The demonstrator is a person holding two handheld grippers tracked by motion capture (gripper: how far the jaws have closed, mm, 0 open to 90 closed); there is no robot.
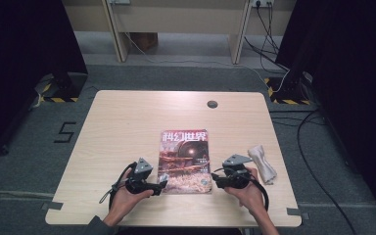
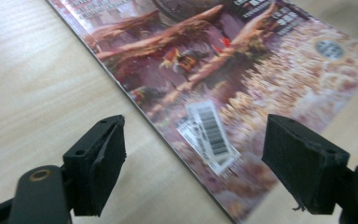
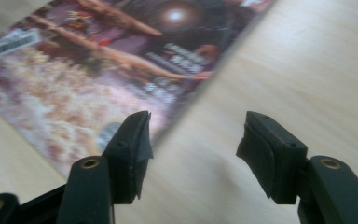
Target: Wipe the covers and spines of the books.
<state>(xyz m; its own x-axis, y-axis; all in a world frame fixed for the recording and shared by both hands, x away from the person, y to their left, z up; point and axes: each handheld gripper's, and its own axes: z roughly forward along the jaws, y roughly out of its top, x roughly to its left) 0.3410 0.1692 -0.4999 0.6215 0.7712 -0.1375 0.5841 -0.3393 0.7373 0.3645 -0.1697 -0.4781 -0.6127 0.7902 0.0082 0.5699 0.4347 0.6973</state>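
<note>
A magazine (image 1: pixel 185 159) with a reddish illustrated cover lies flat on the wooden table (image 1: pixel 127 122), near the front edge. My left gripper (image 1: pixel 162 182) is open at the magazine's near left corner; in the left gripper view (image 2: pixel 193 161) its jaws straddle the cover's edge and the barcode label (image 2: pixel 208 135). My right gripper (image 1: pixel 216 180) is open just off the magazine's near right corner; in the right gripper view (image 3: pixel 193 149) its jaws stand over bare table beside the cover's (image 3: pixel 112 70) edge. Neither holds anything.
A crumpled white cloth (image 1: pixel 262 161) lies on the table to the right of my right hand. A round cable port (image 1: pixel 212 104) sits near the far edge. Cables and dark stands ring the table on the floor.
</note>
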